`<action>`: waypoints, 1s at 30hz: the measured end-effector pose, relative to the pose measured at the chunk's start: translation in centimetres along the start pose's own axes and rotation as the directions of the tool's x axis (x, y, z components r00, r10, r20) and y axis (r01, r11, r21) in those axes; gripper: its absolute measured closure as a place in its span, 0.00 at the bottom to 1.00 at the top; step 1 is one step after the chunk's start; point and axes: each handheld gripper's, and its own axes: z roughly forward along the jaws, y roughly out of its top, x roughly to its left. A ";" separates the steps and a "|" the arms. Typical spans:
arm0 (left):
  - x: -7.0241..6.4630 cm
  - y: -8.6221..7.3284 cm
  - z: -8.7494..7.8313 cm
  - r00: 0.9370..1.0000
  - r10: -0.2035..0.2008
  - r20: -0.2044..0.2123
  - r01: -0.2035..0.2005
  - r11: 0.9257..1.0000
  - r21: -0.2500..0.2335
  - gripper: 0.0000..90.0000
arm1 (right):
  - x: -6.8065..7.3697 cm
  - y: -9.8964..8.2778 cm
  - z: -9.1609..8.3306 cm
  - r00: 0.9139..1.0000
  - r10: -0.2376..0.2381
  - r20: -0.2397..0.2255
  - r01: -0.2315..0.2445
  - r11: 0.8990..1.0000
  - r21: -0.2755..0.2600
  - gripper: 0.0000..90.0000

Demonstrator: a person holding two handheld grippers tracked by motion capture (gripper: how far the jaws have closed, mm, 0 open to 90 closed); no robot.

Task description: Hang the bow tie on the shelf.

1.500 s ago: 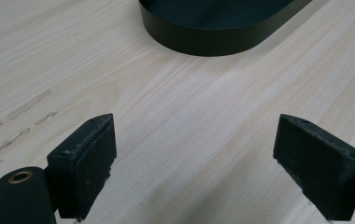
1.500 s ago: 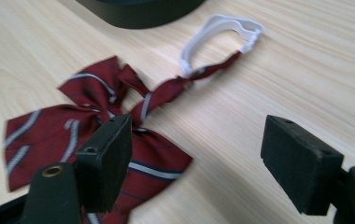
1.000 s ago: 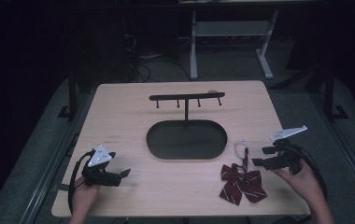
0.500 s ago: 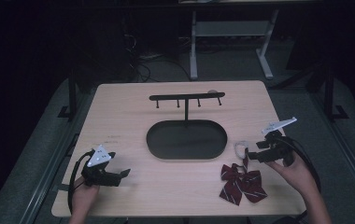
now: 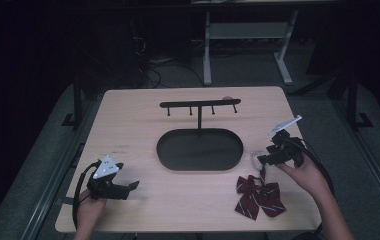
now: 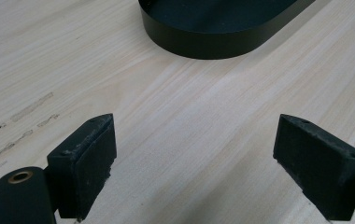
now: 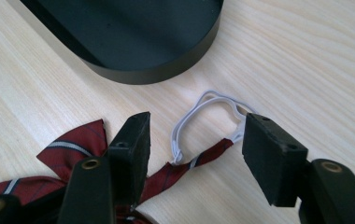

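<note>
A dark red striped bow tie (image 5: 258, 195) lies on the wooden table near its front right. Its thin strap ends in a white elastic loop (image 7: 207, 116) that rests flat beside the black oval base (image 5: 199, 149) of a hook stand (image 5: 199, 105). My right gripper (image 5: 264, 159) hovers over that loop, open, with the loop and strap (image 7: 203, 156) between its two jaws. My left gripper (image 5: 130, 187) rests at the front left, open, with bare wood (image 6: 189, 140) between its jaws.
The stand's crossbar carries several small hooks (image 5: 213, 109) above the oval base (image 6: 222, 28). A small round object (image 5: 226, 98) sits behind the bar. The table's front edge (image 5: 188, 231) runs close to both hands. Dark floor and a metal frame (image 5: 248, 35) lie beyond.
My right gripper has moved forward and left from beside the bow tie to over the white loop. The left gripper has stayed put.
</note>
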 end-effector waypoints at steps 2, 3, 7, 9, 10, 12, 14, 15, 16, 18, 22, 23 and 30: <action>0.0 0.0 0.0 1.000 -0.004 0.001 0.004 1.000 -0.004 0.15 | 0.0 0.3 0.2 1.000 -0.007 0.009 0.007 1.000 0.017 0.48; 0.0 0.0 0.0 1.000 -0.003 0.002 0.003 1.000 -0.001 0.15 | 0.0 0.5 0.4 1.000 -0.006 0.011 0.006 1.000 0.019 0.48; -0.1 0.1 0.0 1.000 0.003 0.004 -0.003 1.000 0.002 0.15 | -0.6 0.9 0.8 1.000 0.008 0.025 -0.009 0.999 0.045 0.50; -0.1 0.0 0.1 1.000 0.003 0.004 -0.003 1.000 0.001 0.15 | -1.0 1.0 1.0 0.999 0.022 0.028 -0.024 0.998 0.059 0.52; -0.1 0.0 0.1 1.000 0.003 0.004 -0.003 1.000 0.003 0.15 | -1.2 1.0 1.2 0.999 0.033 0.025 -0.034 0.998 0.059 0.53; -0.1 0.0 0.1 1.000 0.000 0.005 0.000 1.000 0.001 0.15 | -1.4 1.1 1.4 0.999 0.040 0.032 -0.042 0.997 0.068 0.55; -0.1 0.0 0.1 1.000 0.002 0.005 -0.002 1.000 0.002 0.15 | -1.6 1.1 1.7 0.998 0.044 0.032 -0.047 0.996 0.080 0.57; -0.1 0.0 0.1 1.000 0.001 0.006 -0.001 1.000 0.001 0.15 | -1.7 1.1 1.9 0.998 0.042 0.037 -0.045 0.995 0.087 0.58; -0.1 0.1 0.1 1.000 0.002 0.005 -0.002 1.000 0.001 0.15 | -1.8 1.2 2.0 0.998 0.049 0.040 -0.053 0.994 0.095 0.58; -0.1 0.1 0.1 1.000 0.002 0.006 -0.002 1.000 0.002 0.15 | -2.1 1.2 2.4 0.997 0.056 0.047 -0.060 0.992 0.108 0.60; -0.1 0.0 0.1 1.000 0.002 0.006 -0.002 1.000 0.001 0.15 | -2.5 1.2 3.2 0.996 0.067 0.062 -0.075 0.987 0.144 0.61; -0.1 0.0 0.1 1.000 0.003 0.006 -0.003 1.000 0.001 0.15 | -2.5 1.2 3.4 0.996 0.065 0.067 -0.075 0.985 0.155 0.61; -0.1 0.1 0.1 1.000 0.001 0.006 -0.001 1.000 0.001 0.15 | -2.2 1.3 4.4 0.994 0.041 0.105 -0.063 0.975 0.213 0.64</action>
